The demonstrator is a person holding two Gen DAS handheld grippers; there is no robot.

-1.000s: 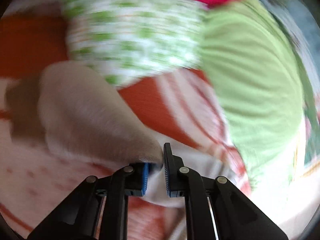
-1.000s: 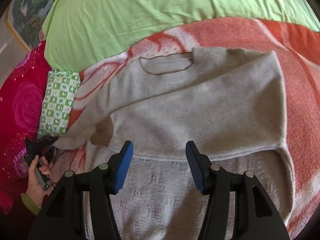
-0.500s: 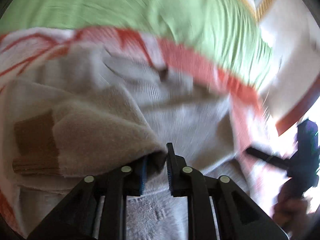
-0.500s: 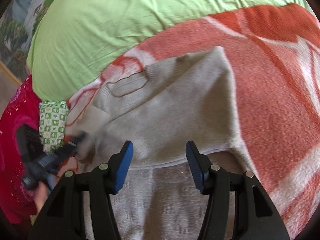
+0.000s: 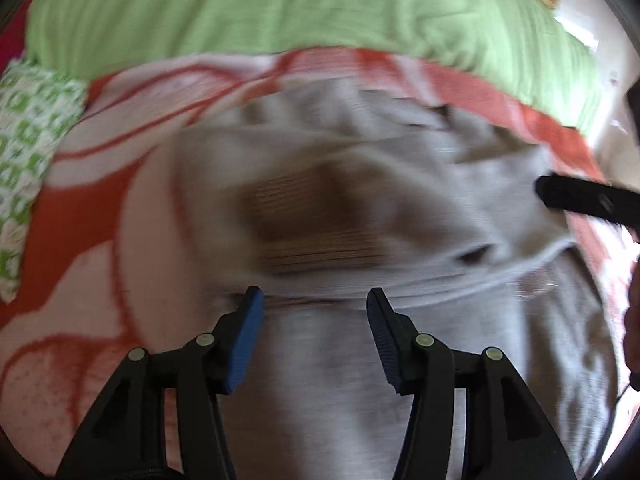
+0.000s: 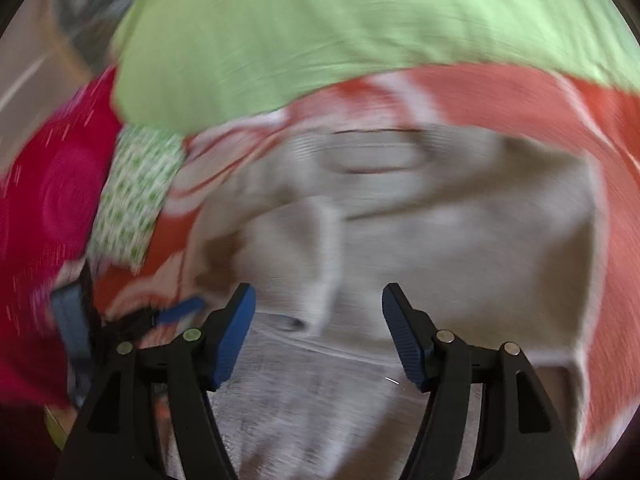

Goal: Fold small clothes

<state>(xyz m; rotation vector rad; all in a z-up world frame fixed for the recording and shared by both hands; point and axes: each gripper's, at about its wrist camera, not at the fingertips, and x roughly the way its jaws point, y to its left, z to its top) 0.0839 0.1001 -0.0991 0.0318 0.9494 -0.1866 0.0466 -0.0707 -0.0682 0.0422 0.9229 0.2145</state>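
A grey knit sweater (image 5: pixel 400 208) lies flat on the orange and white blanket (image 5: pixel 80 208). One sleeve with a brown cuff (image 5: pixel 316 224) is folded across its body. My left gripper (image 5: pixel 314 300) hovers just in front of that cuff; its jaws are opening and nothing is between them. In the right wrist view, the sweater (image 6: pixel 460 232) shows its neckline (image 6: pixel 372 152) at the far end. My right gripper (image 6: pixel 318 300) hangs over the sweater's lower part, its jaws opening and empty. The left gripper (image 6: pixel 120 320) appears blurred at the left.
A light green pillow (image 5: pixel 280 8) runs along the far side of the blanket. A green and white patterned cloth (image 5: pixel 28 148) and a magenta flowered cloth (image 6: pixel 48 200) lie at the left. The right gripper's finger (image 5: pixel 580 200) reaches in at the right edge.
My left gripper carried the sleeve across onto the sweater's body, then let go and opened. The right gripper's jaws spread wider and its view swung back toward the neckline.
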